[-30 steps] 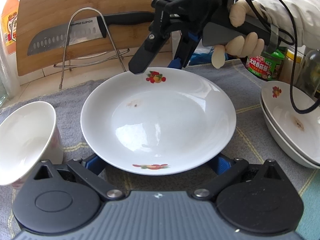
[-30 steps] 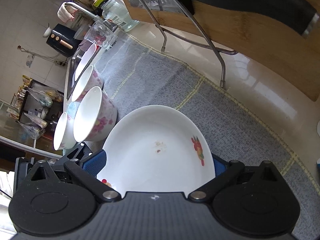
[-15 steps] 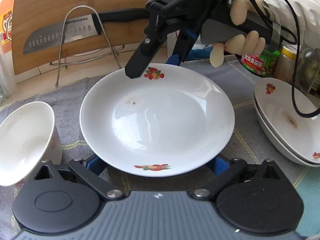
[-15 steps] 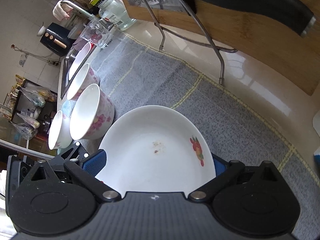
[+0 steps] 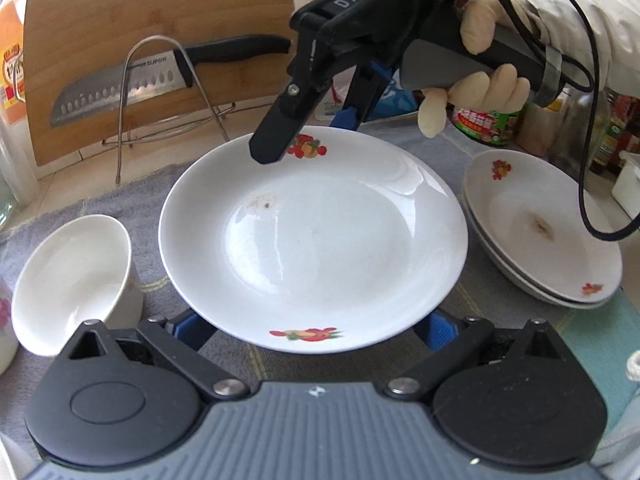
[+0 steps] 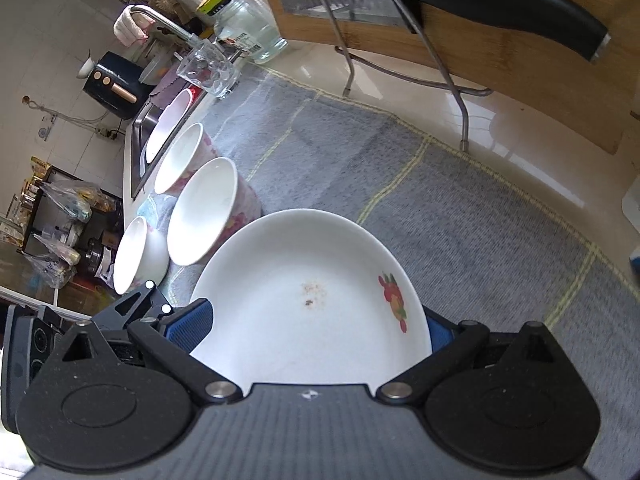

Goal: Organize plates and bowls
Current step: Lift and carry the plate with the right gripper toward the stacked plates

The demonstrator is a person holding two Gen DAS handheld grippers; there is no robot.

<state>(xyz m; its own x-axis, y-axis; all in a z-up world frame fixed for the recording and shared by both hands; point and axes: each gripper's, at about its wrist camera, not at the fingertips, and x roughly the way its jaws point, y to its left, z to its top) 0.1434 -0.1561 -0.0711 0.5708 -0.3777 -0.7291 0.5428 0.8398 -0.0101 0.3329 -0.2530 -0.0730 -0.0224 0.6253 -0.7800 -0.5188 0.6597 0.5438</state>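
A white plate (image 5: 320, 240) with fruit prints hangs above the grey mat (image 5: 120, 200), held from two sides. My left gripper (image 5: 316, 330) has its jaws wide and its blue pads (image 5: 438, 330) against the plate's near rim. My right gripper (image 5: 308, 136) clamps the far rim, gripped by a gloved hand (image 5: 480, 60). In the right wrist view the same plate (image 6: 304, 304) sits between that gripper's (image 6: 314, 326) blue pads (image 6: 192, 322). A stack of matching plates (image 5: 540, 232) lies to the right, and a white bowl (image 5: 72, 280) stands at the left.
Several flowered bowls (image 6: 204, 208) line the mat's edge toward the sink (image 6: 138, 136). A wire rack (image 5: 160, 92), a knife (image 5: 120, 92) and a wooden cutting board (image 5: 140, 12) stand behind. Jars (image 5: 486, 126) crowd the back right. A black cable (image 5: 588, 200) hangs over the plate stack.
Both grippers have lifted the plate a little higher off the mat. The plate stack at the right has come further into the left wrist view.
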